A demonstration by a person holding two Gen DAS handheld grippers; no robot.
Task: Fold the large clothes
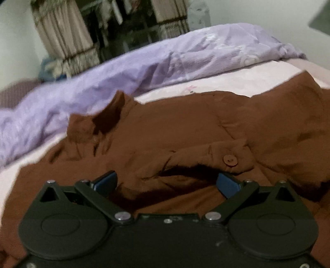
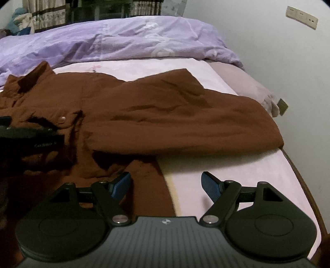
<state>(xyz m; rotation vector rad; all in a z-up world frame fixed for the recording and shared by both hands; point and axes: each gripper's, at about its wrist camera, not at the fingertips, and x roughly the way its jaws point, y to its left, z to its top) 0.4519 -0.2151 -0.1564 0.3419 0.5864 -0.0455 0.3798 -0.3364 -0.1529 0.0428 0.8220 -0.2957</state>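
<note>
A large brown button-up shirt (image 1: 185,127) lies spread on a pale pink bed sheet (image 1: 226,80), its collar (image 1: 99,123) to the left and a round button (image 1: 230,160) on the placket. My left gripper (image 1: 167,182) hovers open just over the shirt front, blue pads apart with loose cloth between them, not pinched. In the right wrist view the same shirt (image 2: 165,109) has one side folded over. My right gripper (image 2: 166,184) is open above the shirt's lower edge and the sheet (image 2: 237,165). The left gripper's body (image 2: 26,136) shows at the left.
A crumpled lilac duvet (image 2: 123,39) lies along the far side of the bed. Curtains and a dark window (image 1: 115,31) stand behind it. A white wall with a socket plate (image 2: 301,17) is on the right. The bed's edge (image 2: 305,185) curves at lower right.
</note>
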